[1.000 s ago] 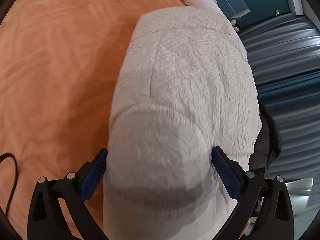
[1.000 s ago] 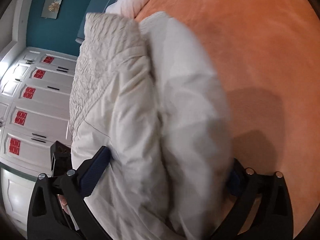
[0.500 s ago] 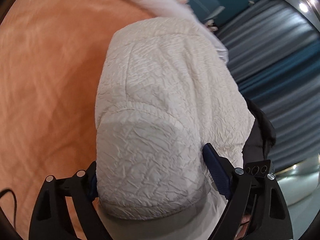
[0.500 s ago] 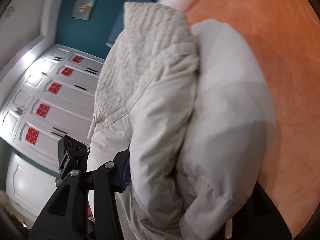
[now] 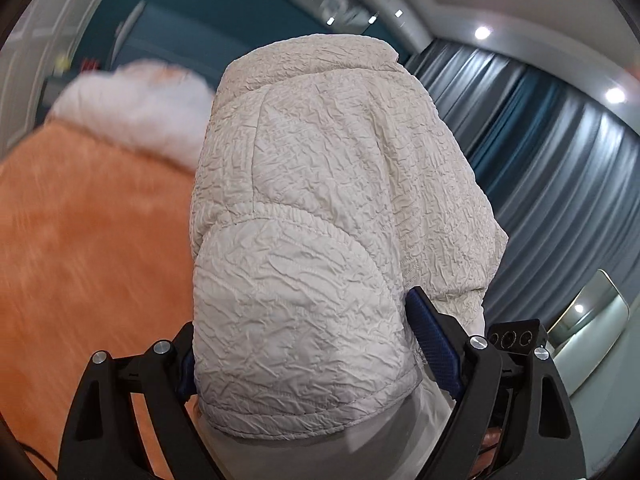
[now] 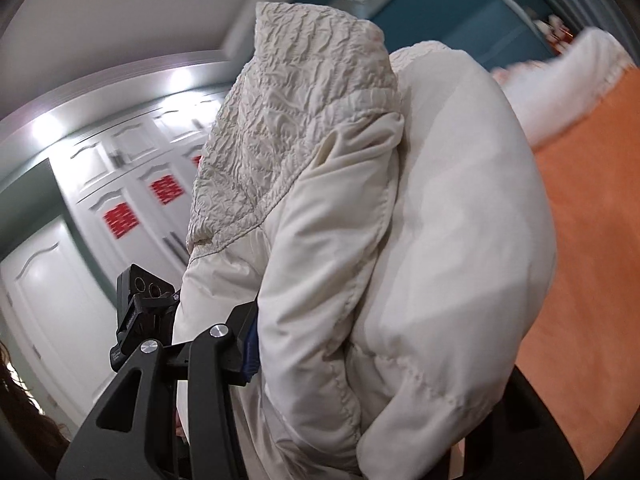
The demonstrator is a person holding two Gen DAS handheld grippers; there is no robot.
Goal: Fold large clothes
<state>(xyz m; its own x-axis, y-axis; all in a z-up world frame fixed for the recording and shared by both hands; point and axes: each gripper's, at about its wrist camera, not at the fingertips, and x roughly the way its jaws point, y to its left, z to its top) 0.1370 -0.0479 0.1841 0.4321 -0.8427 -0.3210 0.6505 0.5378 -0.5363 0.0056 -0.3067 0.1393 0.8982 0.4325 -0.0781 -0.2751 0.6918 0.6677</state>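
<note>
A folded cream padded jacket [image 5: 320, 200] fills the left wrist view, held up in the air above the orange bed [image 5: 80, 240]. My left gripper [image 5: 308, 348] is shut on the bundle's crinkled quilted end, its blue pads pressing in from both sides. In the right wrist view the same jacket [image 6: 440, 220] shows its smooth sleeve and quilted edge. My right gripper [image 6: 380, 372] is shut on this thick fold; its right finger is hidden behind the fabric. Each gripper's black body shows at the edge of the other's view.
White pillows [image 5: 132, 116] lie at the head of the bed, against a teal wall. Grey-blue curtains [image 5: 560, 180] hang to the right. A white wardrobe [image 6: 120, 220] with red decals stands to the left of the right wrist view. The orange bed [image 6: 592, 220] lies below right.
Both grippers closed on the folded jacket and lifted it off the bed. The views tipped up from the bedspread toward the walls and ceiling.
</note>
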